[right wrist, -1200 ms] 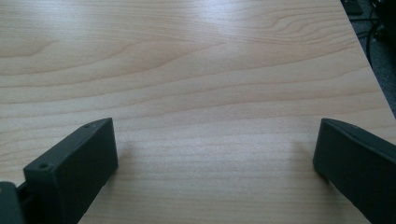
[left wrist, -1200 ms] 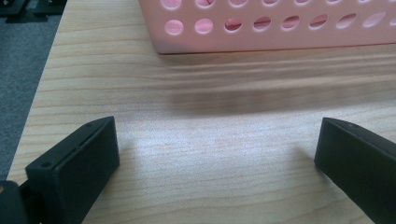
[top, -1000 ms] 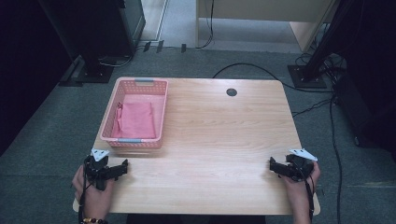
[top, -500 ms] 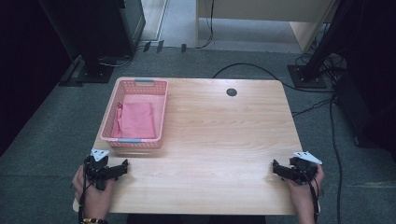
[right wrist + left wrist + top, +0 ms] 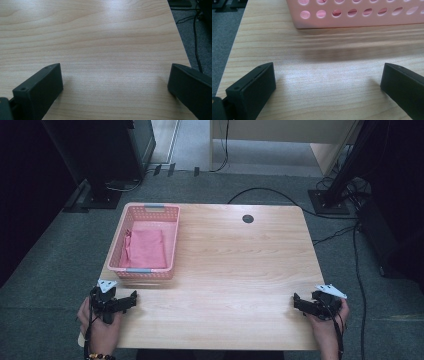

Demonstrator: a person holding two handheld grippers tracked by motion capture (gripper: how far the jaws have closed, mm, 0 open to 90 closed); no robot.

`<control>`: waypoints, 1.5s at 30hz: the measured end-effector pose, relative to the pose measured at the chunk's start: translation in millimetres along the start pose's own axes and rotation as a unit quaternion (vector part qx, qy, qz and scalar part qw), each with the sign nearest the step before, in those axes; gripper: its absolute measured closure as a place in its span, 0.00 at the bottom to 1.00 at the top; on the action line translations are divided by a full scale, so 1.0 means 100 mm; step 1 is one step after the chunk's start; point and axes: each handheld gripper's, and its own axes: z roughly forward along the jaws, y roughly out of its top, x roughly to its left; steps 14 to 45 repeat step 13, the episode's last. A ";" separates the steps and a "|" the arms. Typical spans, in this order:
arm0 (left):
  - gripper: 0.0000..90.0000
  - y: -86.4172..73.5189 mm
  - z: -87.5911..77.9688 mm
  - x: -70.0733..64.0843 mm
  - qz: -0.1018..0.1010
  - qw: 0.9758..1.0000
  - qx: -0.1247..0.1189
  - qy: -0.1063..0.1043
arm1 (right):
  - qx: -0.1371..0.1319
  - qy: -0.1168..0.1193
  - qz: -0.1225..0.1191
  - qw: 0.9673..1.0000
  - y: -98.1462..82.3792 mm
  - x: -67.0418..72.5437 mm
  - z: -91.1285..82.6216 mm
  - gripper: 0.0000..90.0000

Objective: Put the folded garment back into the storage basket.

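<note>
Basket (image 5: 150, 210) with pink cloth (image 5: 146, 248) sits just ahead of left gripper (image 5: 131, 299), apart from jaws. Both grippers' jaws spread wide, empty, low over table (image 5: 240, 270); right gripper (image 5: 297, 301) at far corner.

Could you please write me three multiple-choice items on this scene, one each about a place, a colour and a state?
1. Where on the table does the basket stand?
A. far left part
B. near right corner
C. dead centre

2. What colour is the cloth in the basket?
A. blue
B. pink
C. green

3. How do the jaws of the left gripper and the right gripper stand?
A. both wide open
B. both shut
C. one clamped on the cloth

Answers:
1. A, since the high view shows it by the left edge, toward the far side.
2. B, as it lies pink on the basket floor.
3. A, because each gripper view shows bare wood between spread jaws.
</note>
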 end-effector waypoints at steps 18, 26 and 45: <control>0.00 0.00 0.00 0.00 -0.001 1.000 0.000 0.000 | 0.000 -0.002 0.002 1.000 0.00 0.01 0.00 0.00; 0.00 0.00 0.00 0.00 -0.001 1.000 0.000 0.000 | 0.000 -0.002 0.002 1.000 0.00 0.01 0.00 0.00; 0.00 0.00 0.00 0.00 -0.001 1.000 0.000 0.000 | 0.000 -0.002 0.002 1.000 0.00 0.01 0.00 0.00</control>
